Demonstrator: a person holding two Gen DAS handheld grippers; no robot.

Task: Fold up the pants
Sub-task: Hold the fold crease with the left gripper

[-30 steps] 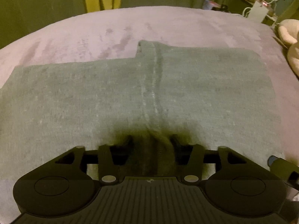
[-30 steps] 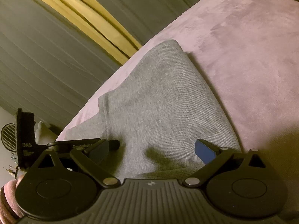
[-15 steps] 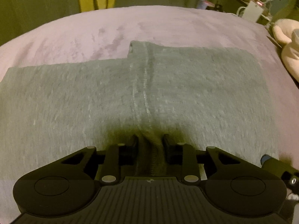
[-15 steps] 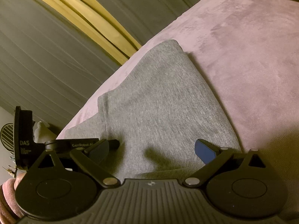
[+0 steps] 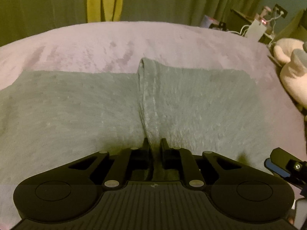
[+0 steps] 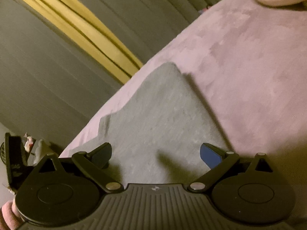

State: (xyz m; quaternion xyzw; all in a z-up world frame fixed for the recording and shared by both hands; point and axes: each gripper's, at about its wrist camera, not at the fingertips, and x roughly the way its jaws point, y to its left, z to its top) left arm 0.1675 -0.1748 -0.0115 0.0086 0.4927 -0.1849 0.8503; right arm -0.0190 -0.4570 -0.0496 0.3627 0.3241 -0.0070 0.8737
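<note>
Bed (image 5: 153,38) with pinkish-purple cover filled both views; curtain (image 5: 48,3) behind it, with a yellow strip (image 5: 104,0). Grey pants (image 5: 76,105) lay flat across the bed, one raised fold ridge running down the middle toward the left wrist camera. In the right wrist view the pants (image 6: 163,118) showed as a wedge, corner pointing away, bare cover to the right. Pale plush toy (image 5: 289,72) sat at the bed's right edge, cluttered stand with cables behind it. Left tongs (image 5: 155,143) were together, clamped on the ridge, fabric pinched between the pads. Right tongs (image 6: 155,152) were wide apart just over the near pants edge, nothing gripped; blue pad (image 6: 209,156) visible. Pink sleeve (image 6: 8,214) at bottom left.
</note>
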